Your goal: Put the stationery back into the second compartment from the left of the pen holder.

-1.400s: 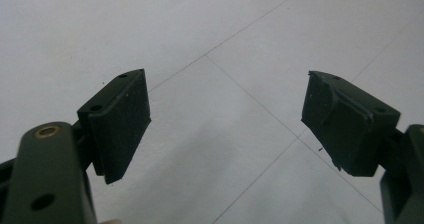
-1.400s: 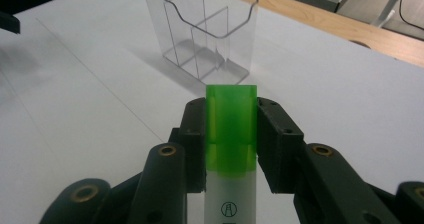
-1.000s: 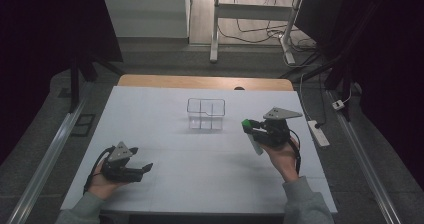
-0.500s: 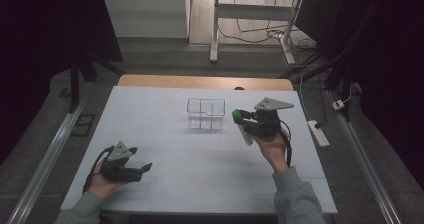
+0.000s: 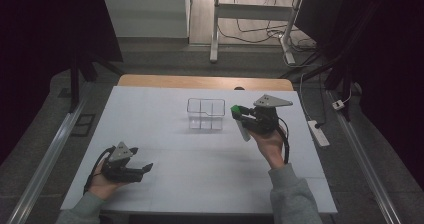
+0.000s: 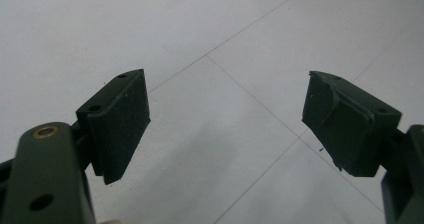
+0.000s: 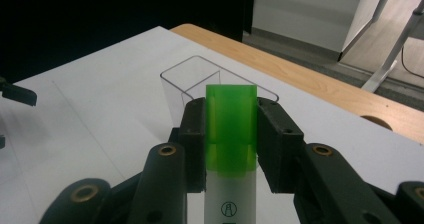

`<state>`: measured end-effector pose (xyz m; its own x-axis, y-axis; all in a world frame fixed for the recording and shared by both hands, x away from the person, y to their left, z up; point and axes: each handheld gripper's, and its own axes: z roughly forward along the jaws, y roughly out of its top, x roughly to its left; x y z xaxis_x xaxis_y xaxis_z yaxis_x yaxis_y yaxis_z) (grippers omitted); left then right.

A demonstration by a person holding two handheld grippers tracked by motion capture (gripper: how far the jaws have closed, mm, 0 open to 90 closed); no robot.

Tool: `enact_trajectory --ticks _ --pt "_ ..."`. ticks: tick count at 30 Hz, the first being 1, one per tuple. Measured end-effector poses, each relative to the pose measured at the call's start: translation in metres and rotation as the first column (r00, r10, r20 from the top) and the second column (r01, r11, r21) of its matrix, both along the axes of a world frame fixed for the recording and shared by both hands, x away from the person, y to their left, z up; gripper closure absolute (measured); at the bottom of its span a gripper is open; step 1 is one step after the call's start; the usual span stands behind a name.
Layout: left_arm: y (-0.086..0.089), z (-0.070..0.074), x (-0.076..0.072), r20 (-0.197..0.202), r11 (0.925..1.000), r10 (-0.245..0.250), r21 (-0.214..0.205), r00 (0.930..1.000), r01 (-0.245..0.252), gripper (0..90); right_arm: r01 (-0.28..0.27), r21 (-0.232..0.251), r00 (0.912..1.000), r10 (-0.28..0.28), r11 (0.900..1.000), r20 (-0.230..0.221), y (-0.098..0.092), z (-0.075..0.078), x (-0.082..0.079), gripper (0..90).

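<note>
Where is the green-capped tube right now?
In the high view the green-capped tube is clamped in the right gripper, above the white table, just right of the clear divided container.

A: What's cut off in the right gripper view?
B: The tube (image 7: 231,149). Its white body runs off the bottom edge, and the pads hide the sides of its green cap.
A: And the clear box (image 7: 200,91)?
B: Its lower right part sits behind the right claw (image 7: 231,134).
A: From above?
B: The tube's (image 5: 240,121) print is too small to read.
</note>
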<state>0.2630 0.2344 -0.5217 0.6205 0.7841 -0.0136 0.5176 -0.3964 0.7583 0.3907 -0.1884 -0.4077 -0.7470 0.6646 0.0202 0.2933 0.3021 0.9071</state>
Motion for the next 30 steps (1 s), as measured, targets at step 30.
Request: enact_trajectory --ticks 30 --pt "-0.001 -0.002 0.001 -0.006 0.9999 -0.005 0.009 1.0 0.005 18.9 -0.051 0.056 0.9977 0.048 0.9971 0.049 0.044 0.015 0.023 66.6"
